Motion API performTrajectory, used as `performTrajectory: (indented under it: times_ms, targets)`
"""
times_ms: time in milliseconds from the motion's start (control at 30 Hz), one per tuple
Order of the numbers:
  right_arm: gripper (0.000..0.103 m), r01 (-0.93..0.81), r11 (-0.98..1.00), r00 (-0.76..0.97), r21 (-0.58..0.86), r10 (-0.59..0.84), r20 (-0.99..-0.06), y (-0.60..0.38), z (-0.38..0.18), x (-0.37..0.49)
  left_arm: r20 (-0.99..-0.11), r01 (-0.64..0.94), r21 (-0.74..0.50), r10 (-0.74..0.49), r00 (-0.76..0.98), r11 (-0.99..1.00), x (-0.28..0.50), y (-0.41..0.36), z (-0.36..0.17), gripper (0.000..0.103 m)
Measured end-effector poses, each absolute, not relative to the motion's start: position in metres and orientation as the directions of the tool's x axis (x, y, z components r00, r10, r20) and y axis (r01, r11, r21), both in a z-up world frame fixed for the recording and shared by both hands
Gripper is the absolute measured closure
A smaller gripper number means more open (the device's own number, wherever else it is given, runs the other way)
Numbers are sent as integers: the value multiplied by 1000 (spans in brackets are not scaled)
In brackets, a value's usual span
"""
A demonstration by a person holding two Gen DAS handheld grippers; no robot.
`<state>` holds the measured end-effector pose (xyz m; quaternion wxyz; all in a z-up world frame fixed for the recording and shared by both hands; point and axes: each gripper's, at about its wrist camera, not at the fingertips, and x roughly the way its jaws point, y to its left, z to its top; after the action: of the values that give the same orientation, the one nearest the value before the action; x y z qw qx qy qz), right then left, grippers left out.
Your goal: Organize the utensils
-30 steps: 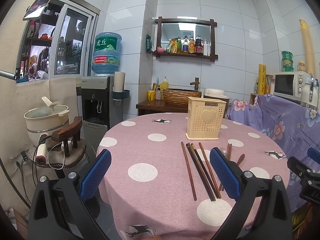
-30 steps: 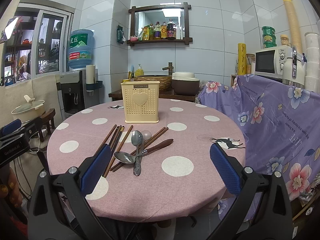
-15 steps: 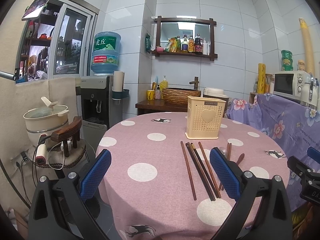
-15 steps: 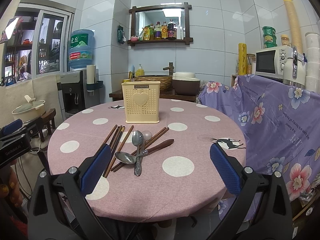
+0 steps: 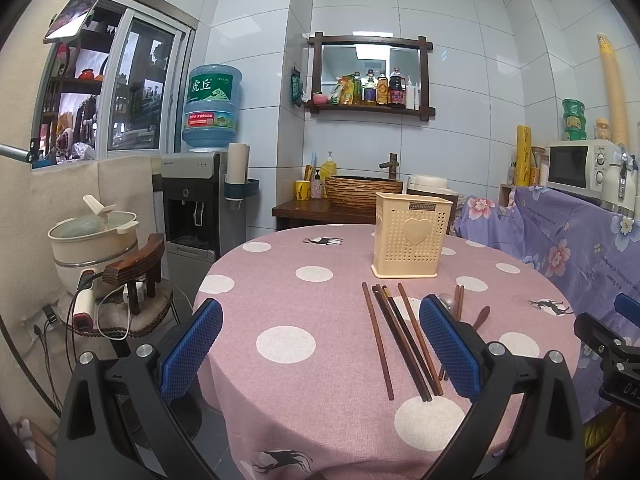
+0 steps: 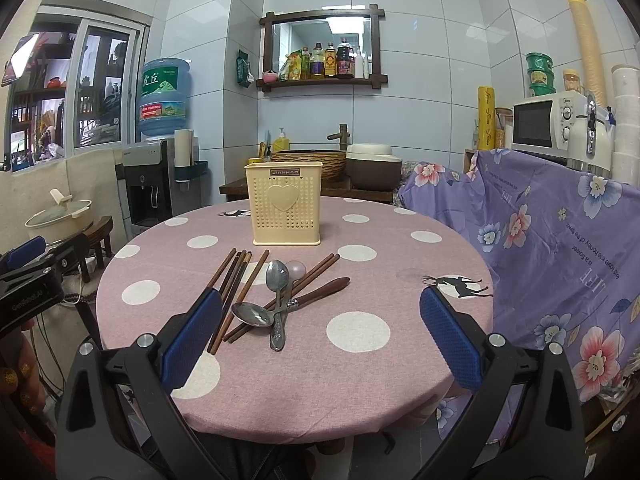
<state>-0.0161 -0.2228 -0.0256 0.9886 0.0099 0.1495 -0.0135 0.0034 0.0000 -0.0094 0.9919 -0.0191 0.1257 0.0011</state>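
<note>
A cream perforated utensil holder (image 6: pixel 283 204) with a heart stands upright on the round pink dotted table (image 6: pixel 400 360); it also shows in the left wrist view (image 5: pixel 410 235). In front of it lie several brown chopsticks (image 6: pixel 236 280), two metal spoons (image 6: pixel 277 276) and a wooden-handled utensil (image 6: pixel 320 291). The chopsticks (image 5: pixel 400 340) show in the left wrist view too. My left gripper (image 5: pixel 320 346) is open and empty above the table's near left edge. My right gripper (image 6: pixel 320 340) is open and empty, just short of the pile.
A water dispenser (image 5: pixel 200 204) and a stool with a pot (image 5: pixel 96 236) stand left of the table. A purple flowered cloth (image 6: pixel 560 240) covers furniture at the right, with a microwave (image 6: pixel 544 122) on it. A wooden stand with a basin (image 6: pixel 308 160) is behind the table.
</note>
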Motion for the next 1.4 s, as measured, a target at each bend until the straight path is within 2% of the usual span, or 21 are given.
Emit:
performTrajectory:
  times_ms: [1400]
  targets:
    - [5, 28, 999, 954, 16, -22, -299, -222, -26, -16, -262, -6, -37, -4, 965, 999, 2, 4, -12, 5]
